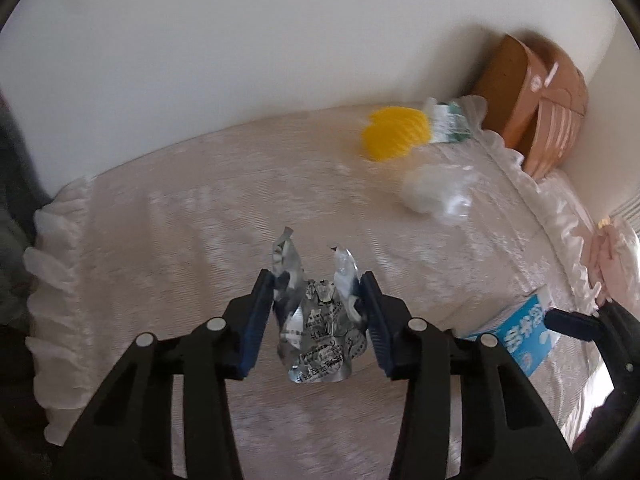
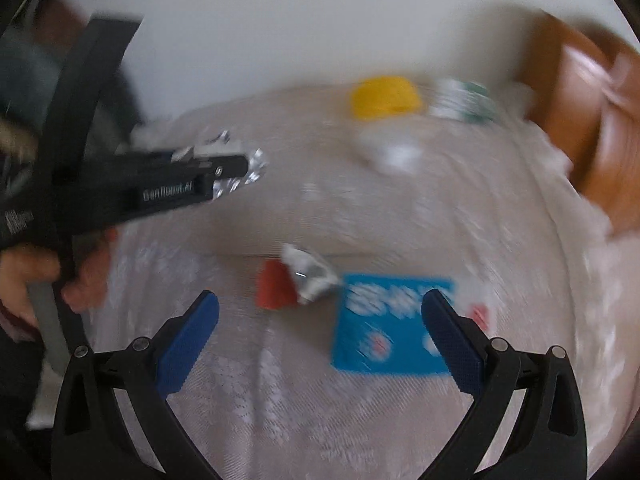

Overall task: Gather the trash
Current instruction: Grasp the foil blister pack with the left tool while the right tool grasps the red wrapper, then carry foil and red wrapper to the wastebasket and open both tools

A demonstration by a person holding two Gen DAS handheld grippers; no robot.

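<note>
**Two grippers over the bedspread, one already loaded**

Two grippers are in play above the pale lace cloth (image 1: 192, 216). Over on the left, the left gripper (image 1: 318, 280) has its blue pads clamped onto a crumpled silver foil wrapper (image 1: 320, 328), the foil bulging up between the fingers and held clear of the cloth. The right wrist view catches that same gripper from the side, foil glinting at its tip, a hand (image 2: 24, 276) wrapped round the handle.

Across to the middle: a red scrap (image 2: 274, 288) lies touching a second crumpled silver wrapper (image 2: 310, 276), with a blue packet (image 2: 384, 332) flat just beside them. The right gripper (image 2: 320, 308) hangs above this cluster, jaws spread wide, nothing between them.

Further back and right, a yellow ribbed object (image 1: 394, 132), a green-and-white pack (image 1: 450, 120) and clear crumpled plastic (image 1: 436, 192) sit near each other, and a brown wooden piece (image 1: 532, 104) fills the far corner. The right view is heavily blurred.
</note>
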